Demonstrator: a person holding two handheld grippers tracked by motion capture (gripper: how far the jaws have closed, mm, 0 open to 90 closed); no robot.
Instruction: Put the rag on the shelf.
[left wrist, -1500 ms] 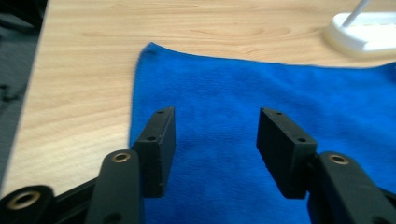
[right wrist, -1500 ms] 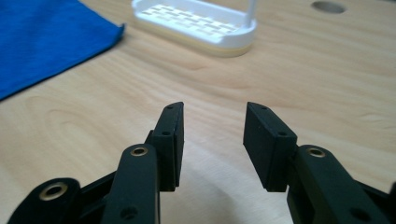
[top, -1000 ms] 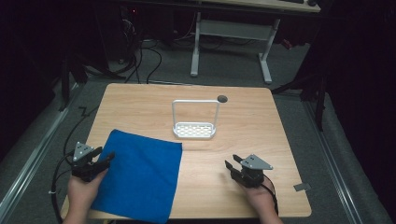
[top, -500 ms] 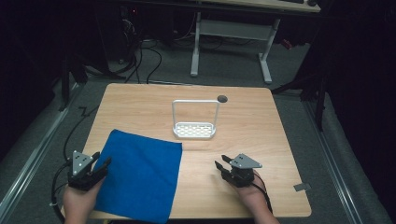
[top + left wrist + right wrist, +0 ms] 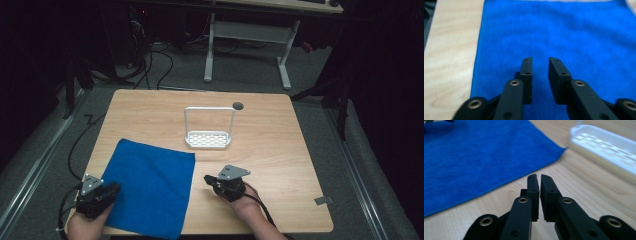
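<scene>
Left gripper (image 5: 540,62): jaws parted by a narrow gap, nothing between them. In the left gripper view they rise from the bottom centre and hang over the blue cloth (image 5: 554,37), which spreads across most of the frame; a strip of bare wood runs down the left side. In the high view this gripper (image 5: 111,190) sits at the lower left, its tips at the cloth's (image 5: 152,187) left edge, near the bottom corner. The hand (image 5: 87,225) holding it enters from the bottom edge.

Right gripper (image 5: 540,178): jaws almost together, only a thin slit between them, gripping nothing. In the right gripper view they point over bare wood; the cloth (image 5: 474,152) lies across the upper left of the frame, one corner reaching toward the white tray (image 5: 604,145) at the upper right. In the high view this gripper (image 5: 210,181) sits low and centre, just beside the cloth's right edge, apart from it, with a grey plate on top.

Cloth: flat, spread out, lower left part of the table (image 5: 280,150). Its bottom edge reaches the table's near edge.

White rack (image 5: 209,137): perforated base with a tall wire loop standing upright, middle of the frame, near the cloth's upper right corner but not touching. A dark round hole (image 5: 238,106) in the tabletop lies just beyond it.
</scene>
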